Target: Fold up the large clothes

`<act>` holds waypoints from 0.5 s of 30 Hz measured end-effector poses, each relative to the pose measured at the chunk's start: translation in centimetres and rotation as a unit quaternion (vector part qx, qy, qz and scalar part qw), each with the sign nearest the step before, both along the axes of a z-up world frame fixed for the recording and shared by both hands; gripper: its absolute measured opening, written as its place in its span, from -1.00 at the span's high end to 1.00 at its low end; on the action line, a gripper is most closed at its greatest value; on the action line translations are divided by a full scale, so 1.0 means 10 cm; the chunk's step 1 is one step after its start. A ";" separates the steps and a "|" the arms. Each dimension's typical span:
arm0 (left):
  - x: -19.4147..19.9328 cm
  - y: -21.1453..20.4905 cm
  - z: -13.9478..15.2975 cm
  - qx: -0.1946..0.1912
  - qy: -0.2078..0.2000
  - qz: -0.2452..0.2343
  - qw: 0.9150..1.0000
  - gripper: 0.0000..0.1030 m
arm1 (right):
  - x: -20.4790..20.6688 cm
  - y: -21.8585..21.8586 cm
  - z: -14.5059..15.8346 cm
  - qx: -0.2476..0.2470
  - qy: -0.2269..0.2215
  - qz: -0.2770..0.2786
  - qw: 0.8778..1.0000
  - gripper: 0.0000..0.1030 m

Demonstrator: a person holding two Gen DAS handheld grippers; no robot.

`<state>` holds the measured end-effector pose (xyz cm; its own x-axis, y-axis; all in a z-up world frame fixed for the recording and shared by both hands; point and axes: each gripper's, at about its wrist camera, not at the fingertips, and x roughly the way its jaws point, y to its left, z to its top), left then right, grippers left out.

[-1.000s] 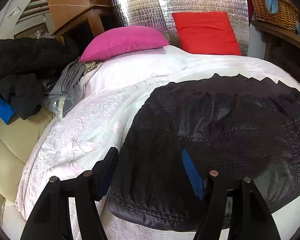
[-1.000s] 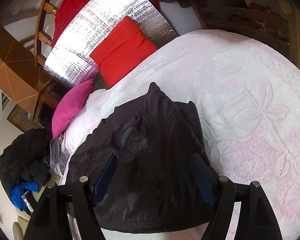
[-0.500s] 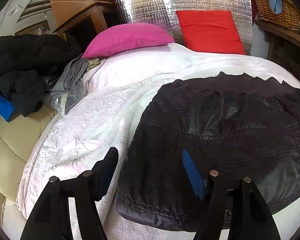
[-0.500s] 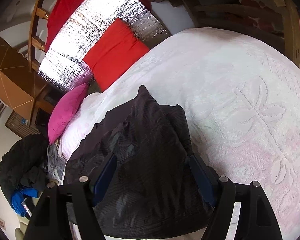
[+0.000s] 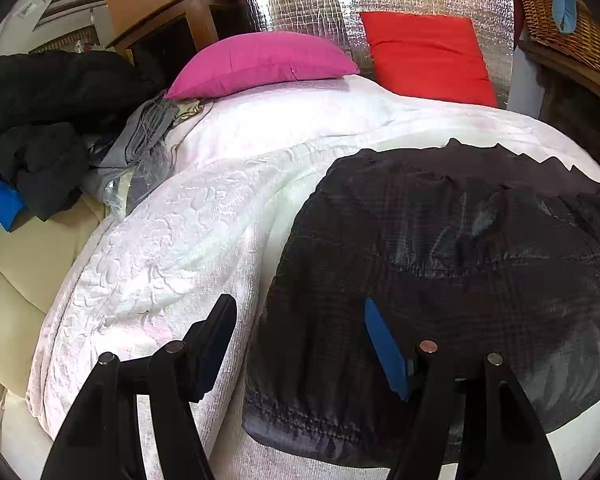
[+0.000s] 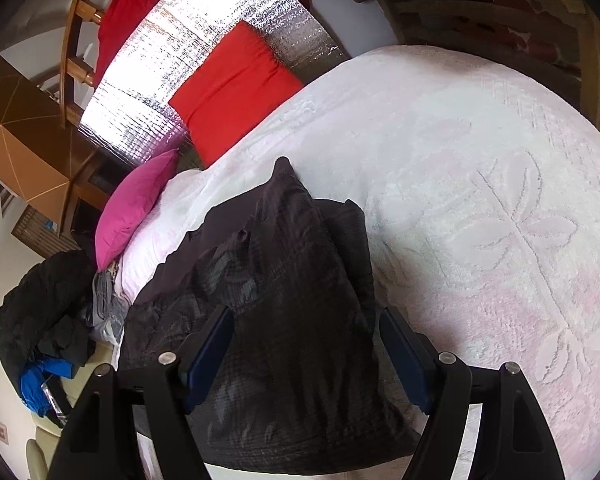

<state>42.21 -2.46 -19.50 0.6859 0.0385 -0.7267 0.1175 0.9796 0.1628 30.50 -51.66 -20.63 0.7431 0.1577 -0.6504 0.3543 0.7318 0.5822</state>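
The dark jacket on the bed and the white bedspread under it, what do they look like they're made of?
The dark jacket looks like thin quilted nylon or polyester: slight sheen, a fine stitched grid, a puckered hem. The white bedspread looks like soft woven or tufted cotton, matte, with raised leaf and flower patterns. Neither fibre can be confirmed by sight.

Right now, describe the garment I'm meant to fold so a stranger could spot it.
On the bed's white bedspread, look near the front edge, away from the pink pillow and red pillow. The dark quilted jacket lies spread there alone, unlike the heaped dark clothes pile off the bed's side.
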 end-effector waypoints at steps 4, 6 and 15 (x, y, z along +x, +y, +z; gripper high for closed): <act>0.03 0.01 -0.02 -0.001 0.007 -0.003 1.000 -0.31 | -0.01 -0.04 -0.03 0.002 0.003 0.004 1.000 -0.52; 0.04 0.01 -0.03 -0.001 0.010 -0.003 1.000 -0.31 | -0.01 -0.05 -0.03 0.002 0.004 0.006 1.000 -0.52; 0.09 0.02 -0.04 -0.002 0.015 0.001 1.000 -0.31 | 0.04 -0.05 -0.10 0.004 0.012 0.025 1.000 -0.52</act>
